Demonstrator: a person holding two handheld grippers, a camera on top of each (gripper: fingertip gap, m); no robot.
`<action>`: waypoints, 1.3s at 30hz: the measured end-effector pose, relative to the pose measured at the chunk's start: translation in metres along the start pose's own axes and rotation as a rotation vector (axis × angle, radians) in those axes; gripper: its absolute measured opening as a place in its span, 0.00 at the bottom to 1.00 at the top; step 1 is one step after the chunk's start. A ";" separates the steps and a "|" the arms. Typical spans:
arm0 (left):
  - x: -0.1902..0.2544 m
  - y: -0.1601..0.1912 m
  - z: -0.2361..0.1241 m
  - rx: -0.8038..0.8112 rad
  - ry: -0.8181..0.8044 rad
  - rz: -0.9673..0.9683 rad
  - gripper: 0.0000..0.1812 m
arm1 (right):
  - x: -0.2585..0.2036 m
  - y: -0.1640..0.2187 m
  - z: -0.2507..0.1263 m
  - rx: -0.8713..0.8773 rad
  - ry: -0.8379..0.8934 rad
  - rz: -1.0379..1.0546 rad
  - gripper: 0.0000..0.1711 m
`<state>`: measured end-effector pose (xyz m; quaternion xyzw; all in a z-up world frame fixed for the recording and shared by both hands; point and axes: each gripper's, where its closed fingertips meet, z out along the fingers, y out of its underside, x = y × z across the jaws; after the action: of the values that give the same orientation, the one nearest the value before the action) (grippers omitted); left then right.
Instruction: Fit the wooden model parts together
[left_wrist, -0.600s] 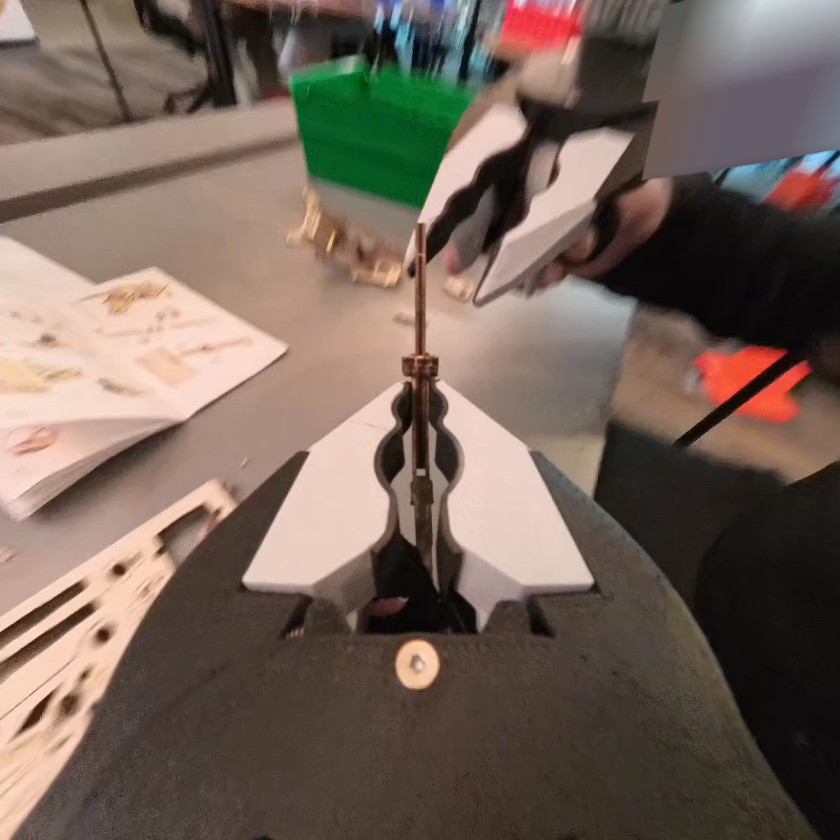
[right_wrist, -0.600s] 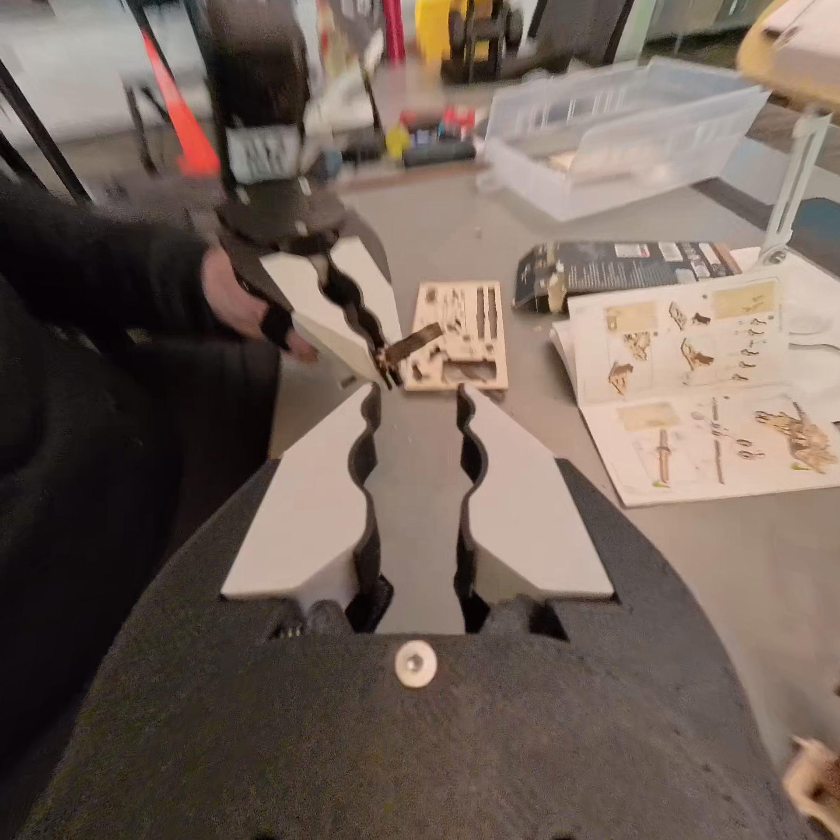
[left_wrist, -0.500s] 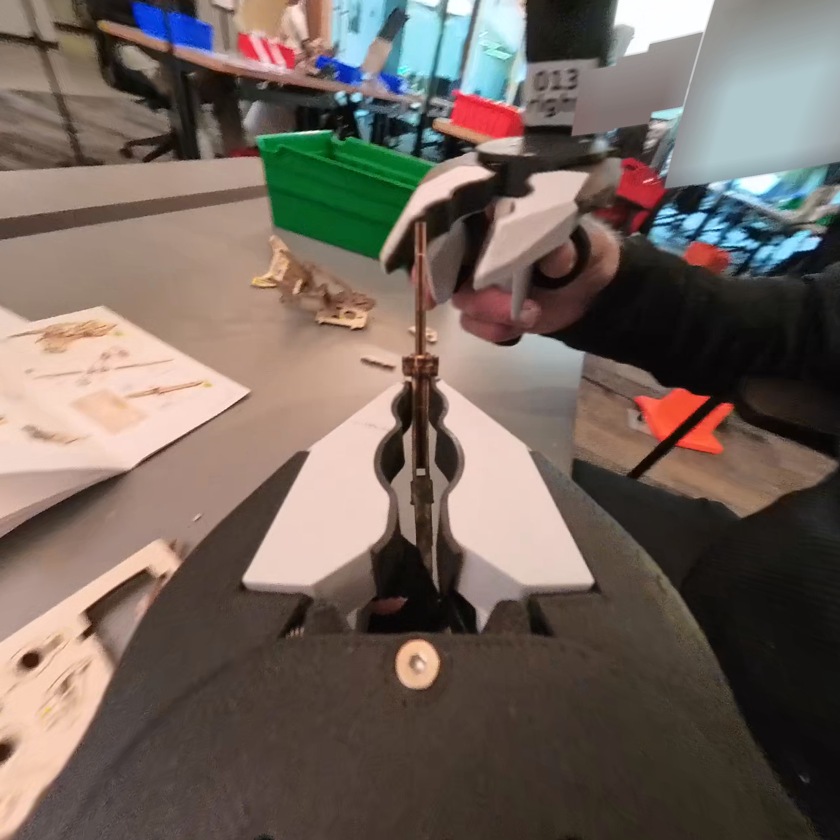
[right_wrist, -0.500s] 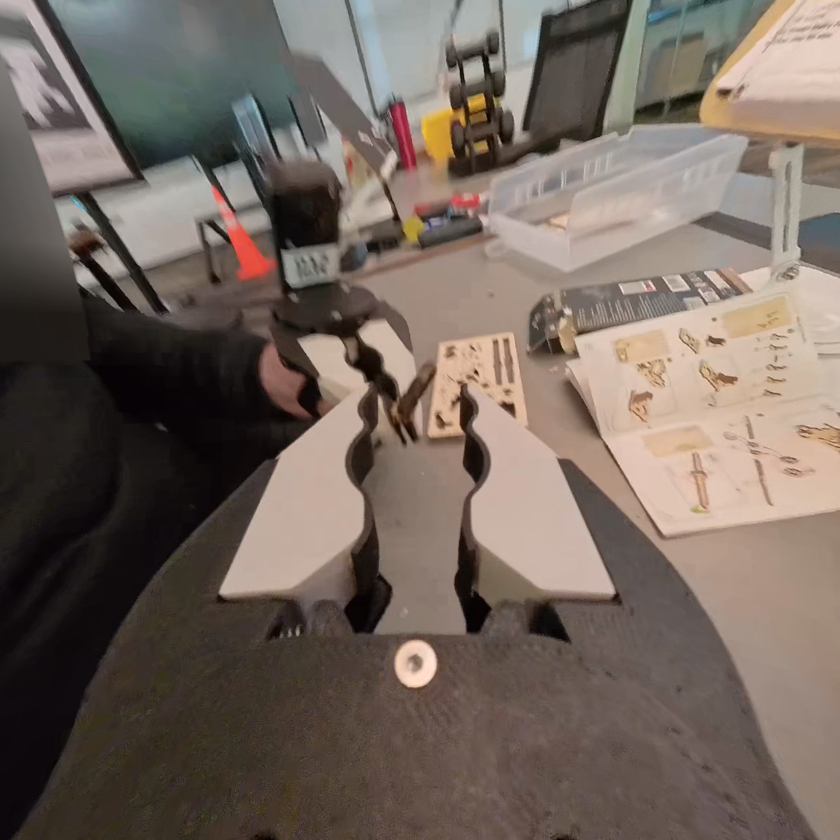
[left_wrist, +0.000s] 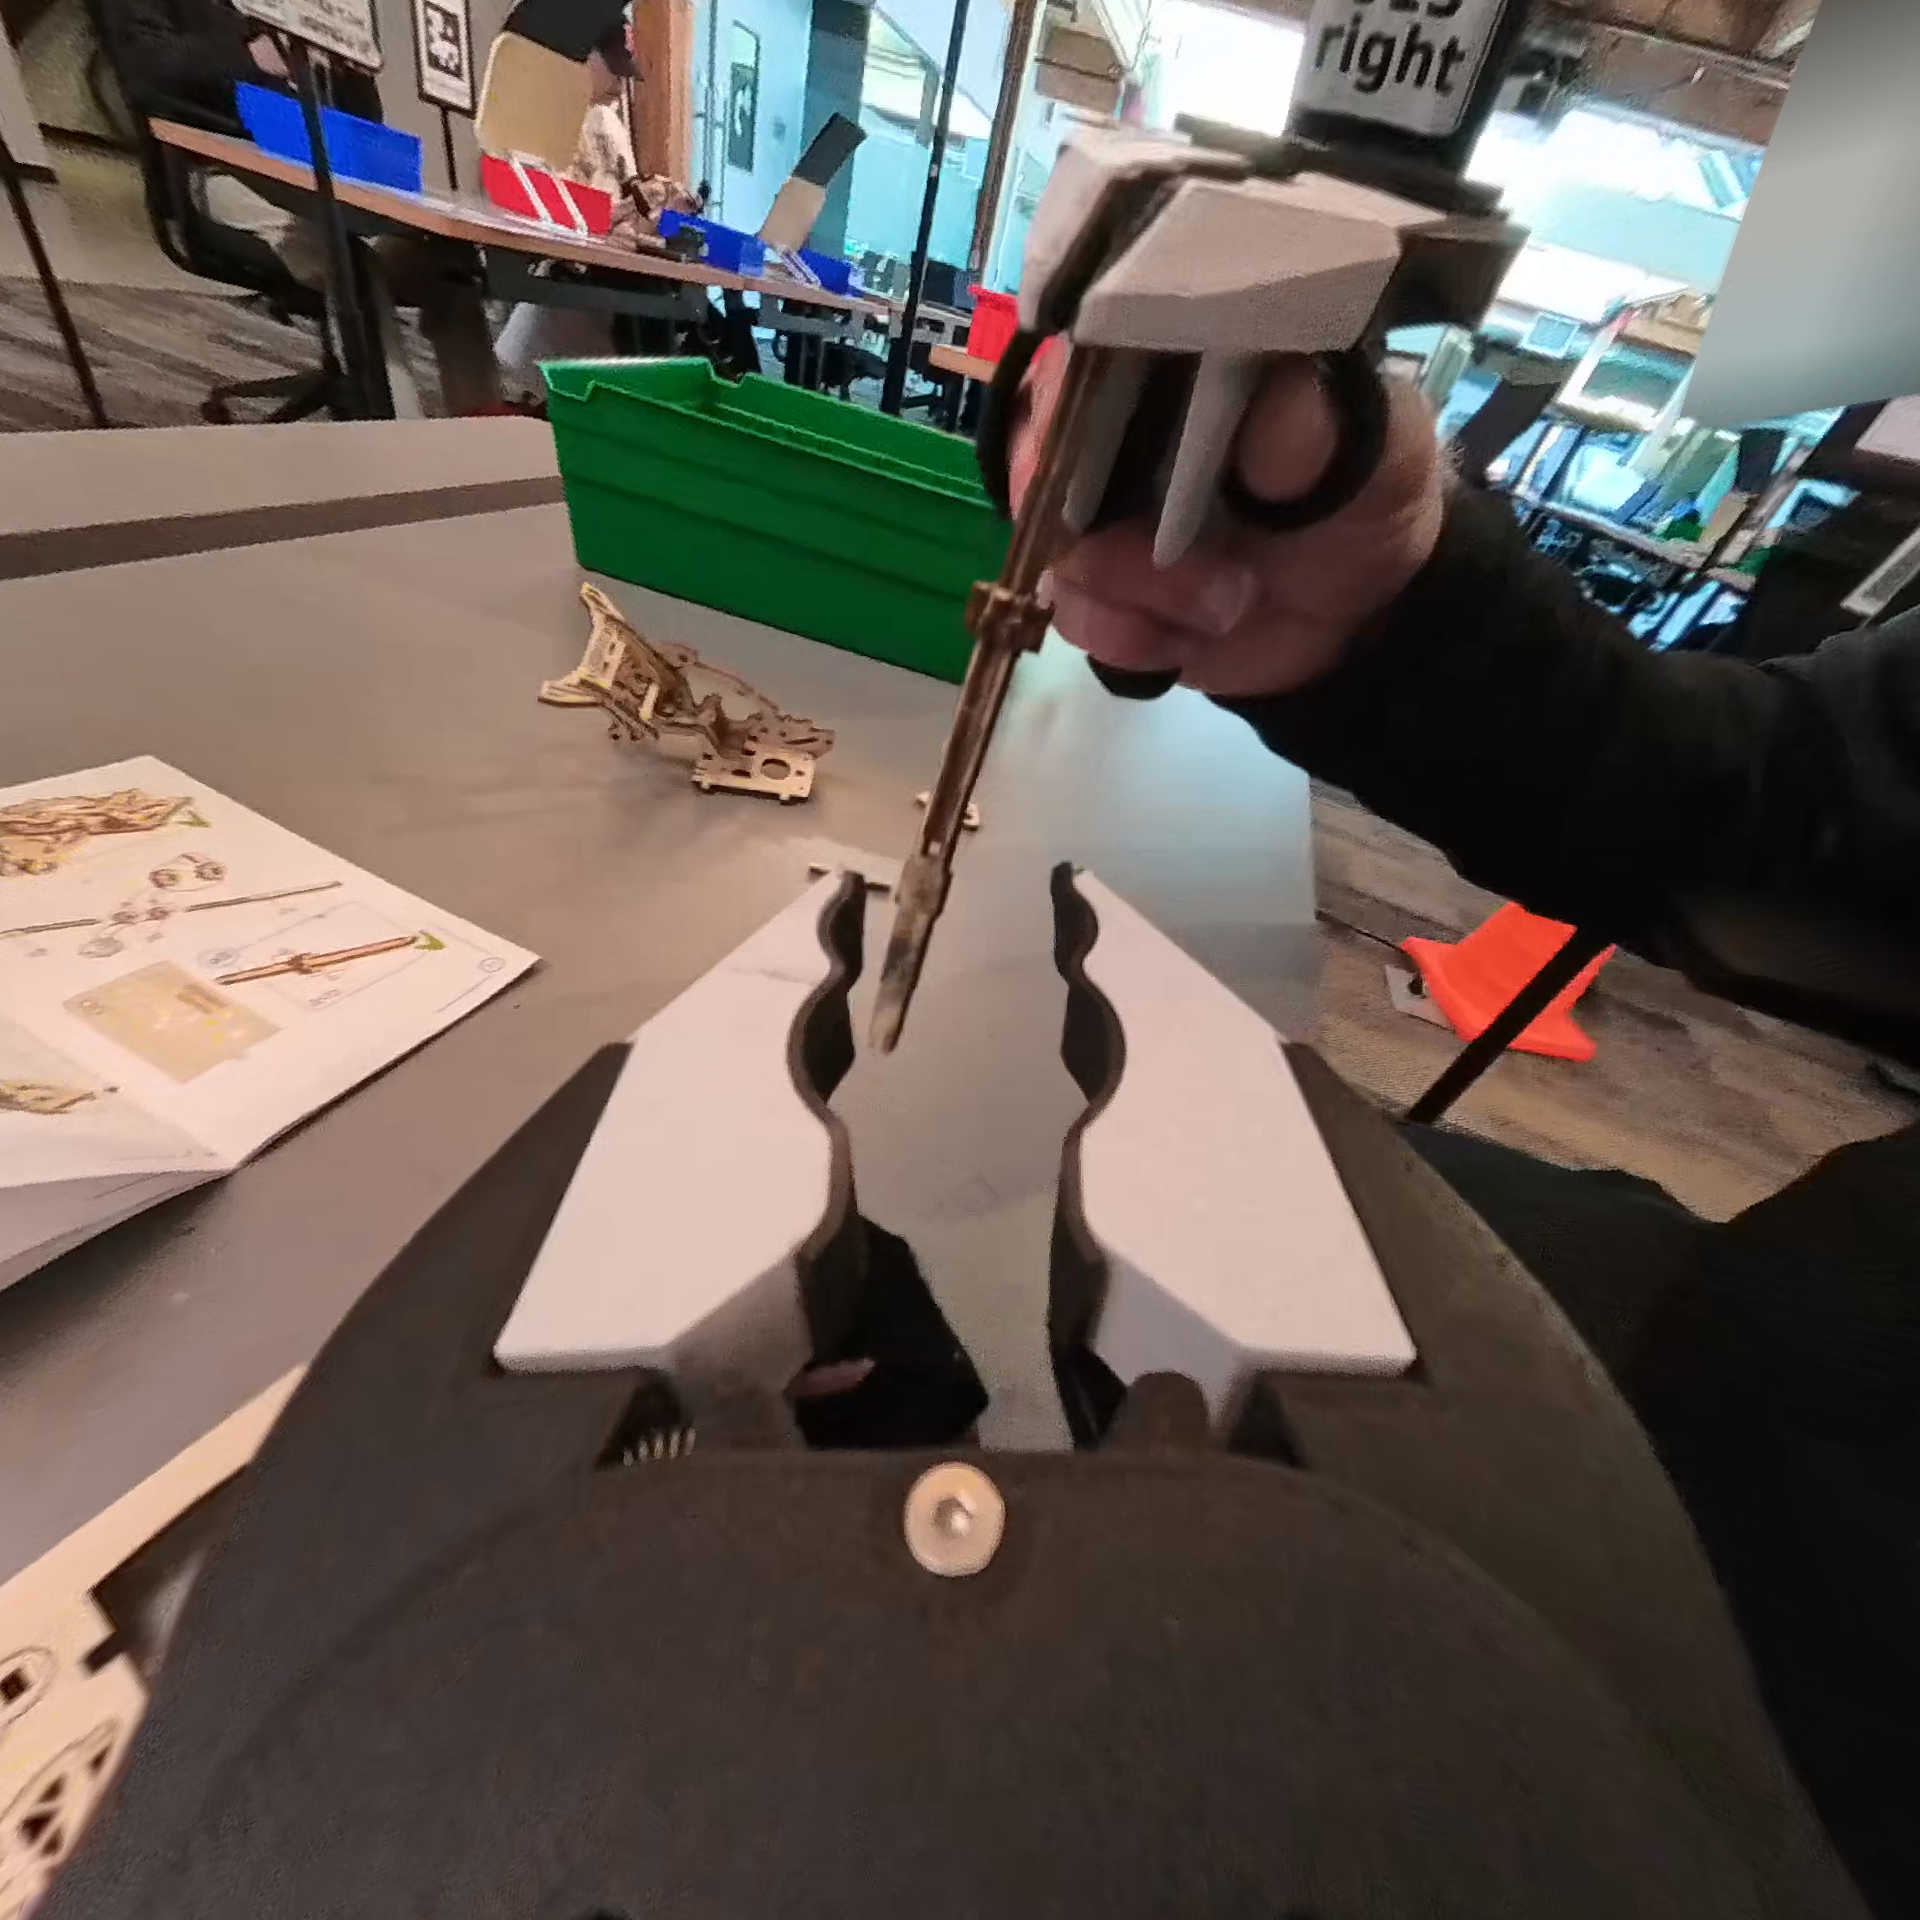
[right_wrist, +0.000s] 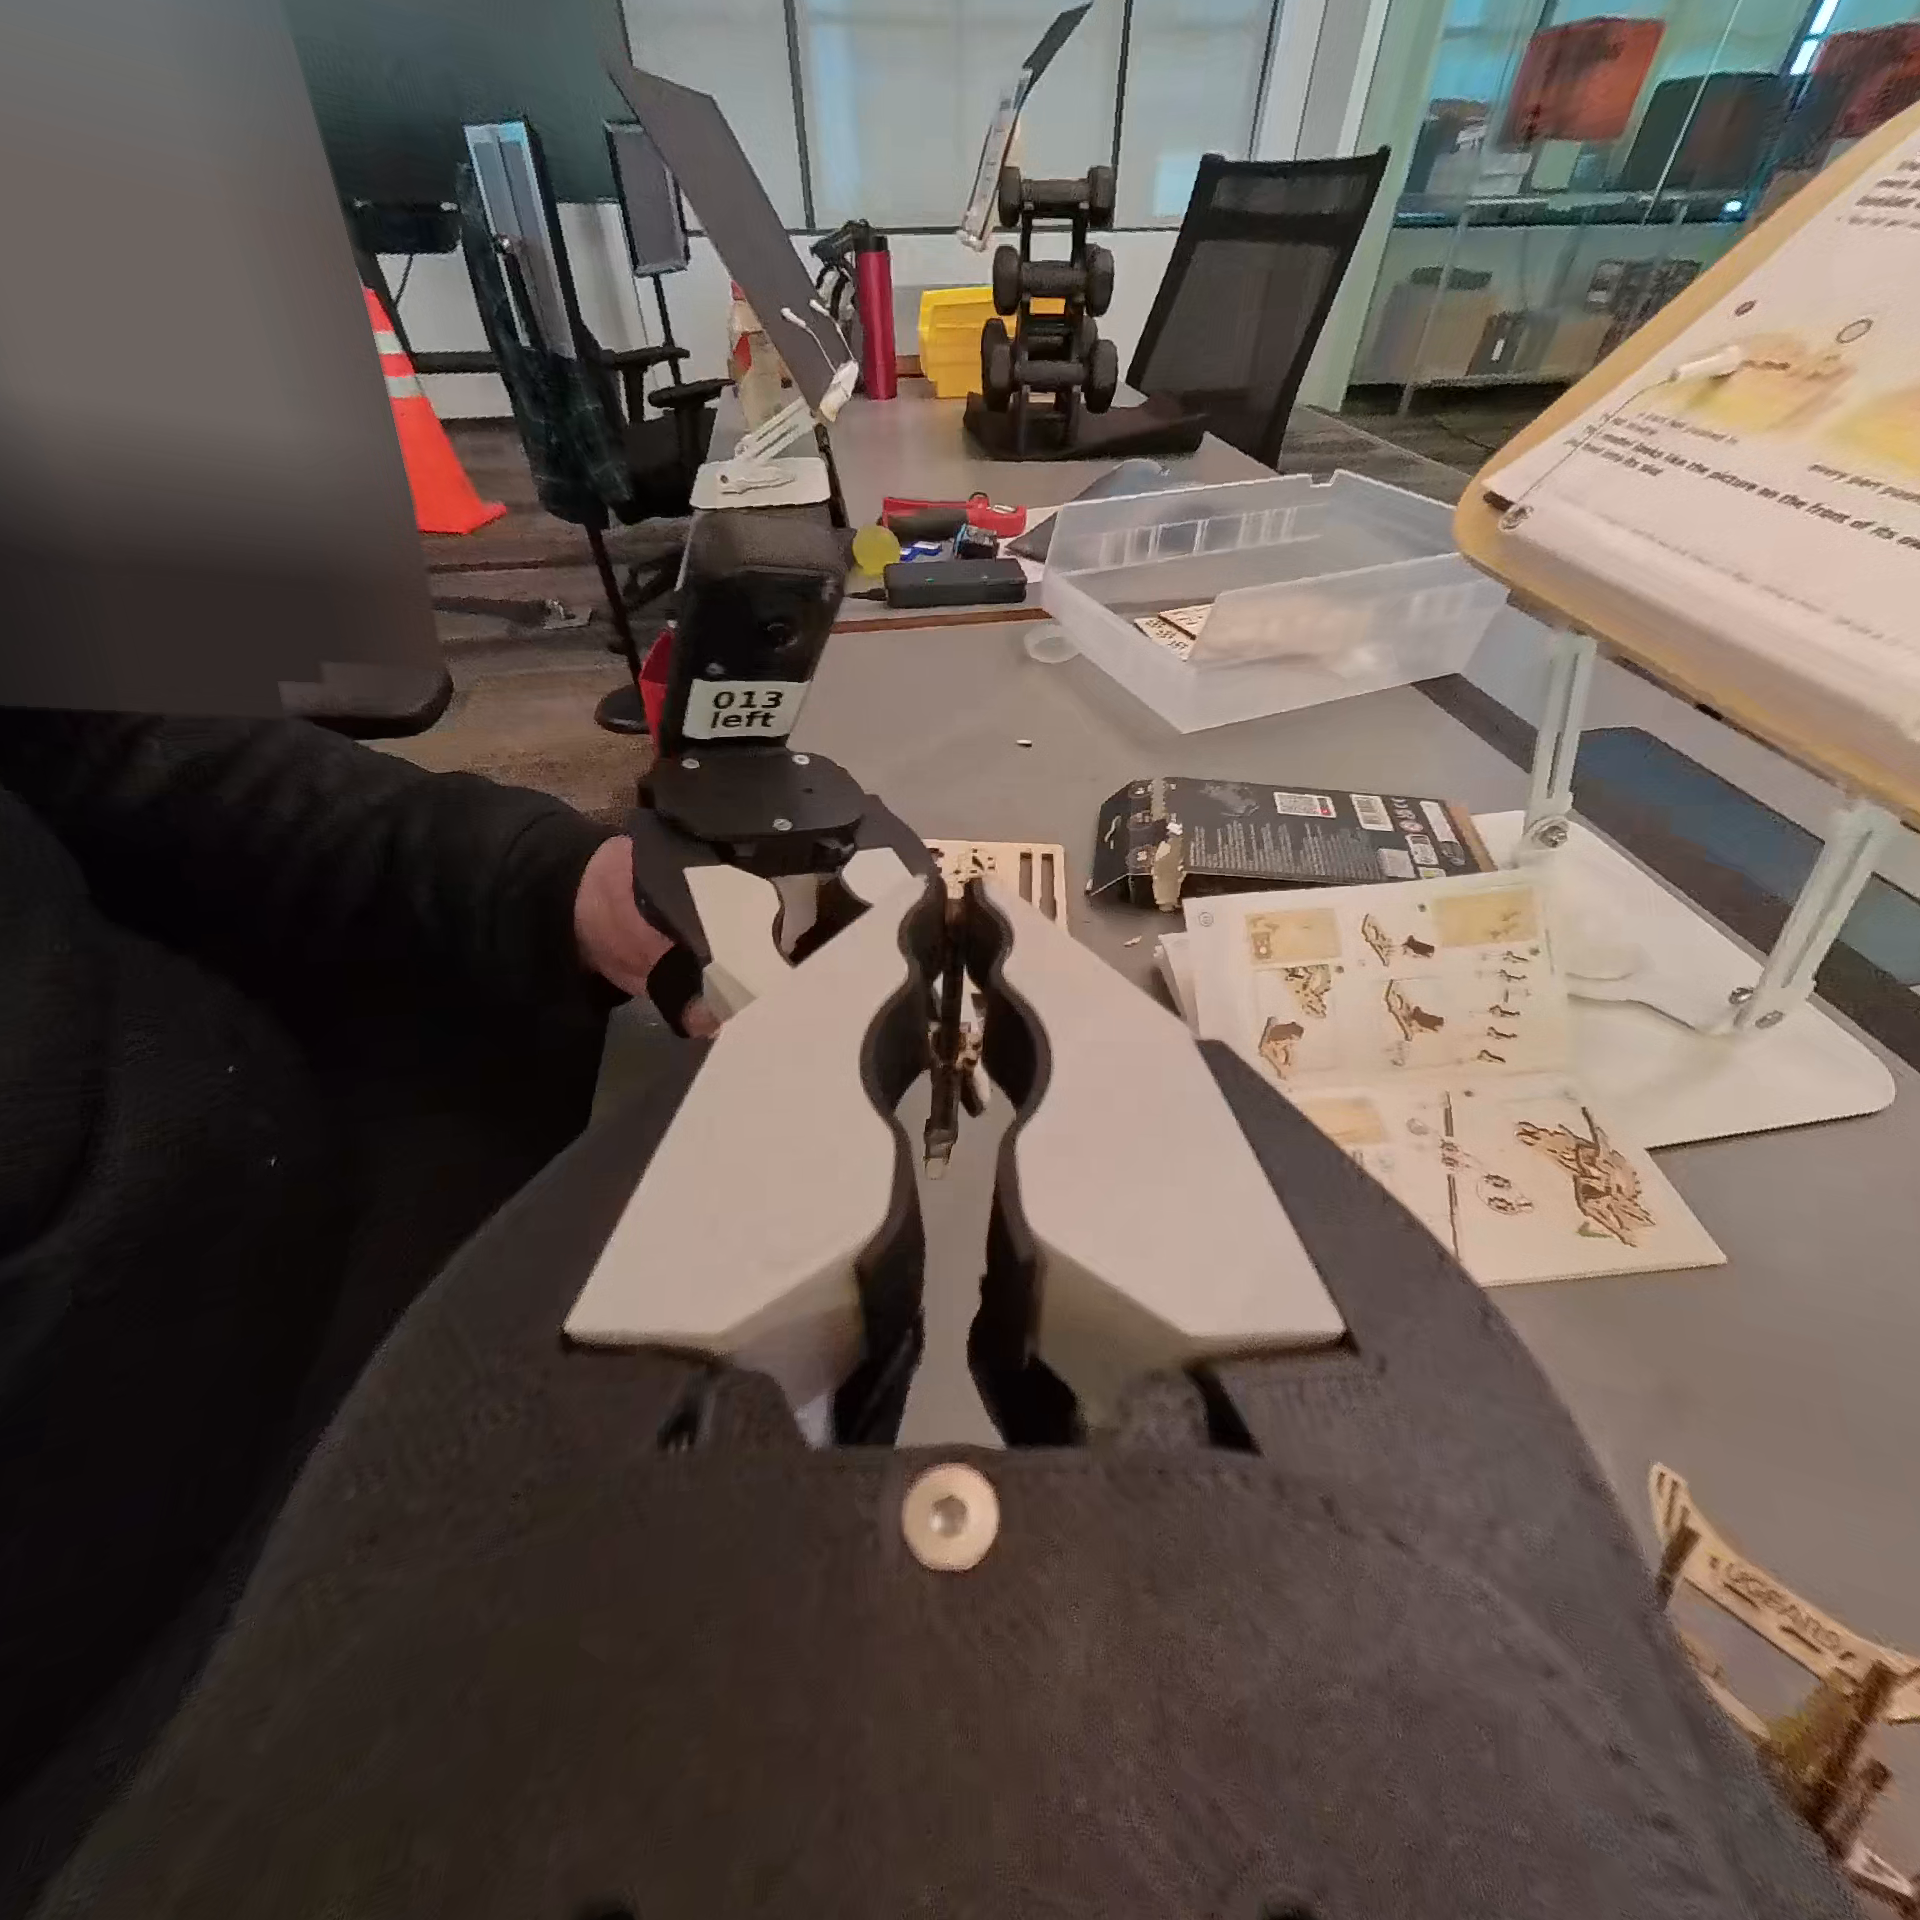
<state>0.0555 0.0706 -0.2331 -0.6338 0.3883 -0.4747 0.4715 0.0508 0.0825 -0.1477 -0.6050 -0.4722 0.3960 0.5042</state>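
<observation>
Above the grey table (left_wrist: 312, 644), near its front edge, the right gripper (left_wrist: 1127, 509) holds a thin wooden rod (left_wrist: 961, 748) — a dark, slender model part with a small collar close to its upper end. Its two pale fingers are pressed together on the top part of the rod. The long axis of the rod runs steeply, slightly tilted: the upper end sits between the fingers of this gripper, and the free lower end points down and toward the left gripper (left_wrist: 951, 894). In the right wrist view the same rod (right_wrist: 951, 1039) lies along the narrow channel between the closed fingers, its pale tip directed back toward the camera.

The left gripper has its fingers well apart and holds nothing; the tip of the rod hangs in the gap between them, close to the left finger (left_wrist: 727, 1122), but I cannot tell if it touches. The left gripper (right_wrist: 800, 914) also shows in the right wrist view, just beside the right one, fingers spread.

On the table behind lies a half-built wooden model (left_wrist: 686, 707), in front of a green bin (left_wrist: 758, 499). An open instruction booklet (left_wrist: 208, 956) lies to the left side. A flat wooden parts sheet (right_wrist: 1039, 883) and a dark box (right_wrist: 1288, 842) lie farther along — both well apart from the rod.
</observation>
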 end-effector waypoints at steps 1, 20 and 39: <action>-0.001 0.001 0.000 -0.015 -0.013 0.027 0.20 | 0.004 -0.001 0.000 0.000 0.012 0.011 0.00; 0.011 0.000 0.025 0.002 0.221 -0.236 0.03 | 0.040 0.003 0.002 0.077 0.018 0.433 0.04; 0.017 -0.029 0.021 0.184 0.331 -0.393 0.03 | 0.051 -0.015 0.000 0.255 0.041 0.432 0.02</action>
<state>0.0816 0.0665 -0.2037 -0.5652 0.2847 -0.6875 0.3561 0.0607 0.1324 -0.1327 -0.6314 -0.2676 0.5386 0.4895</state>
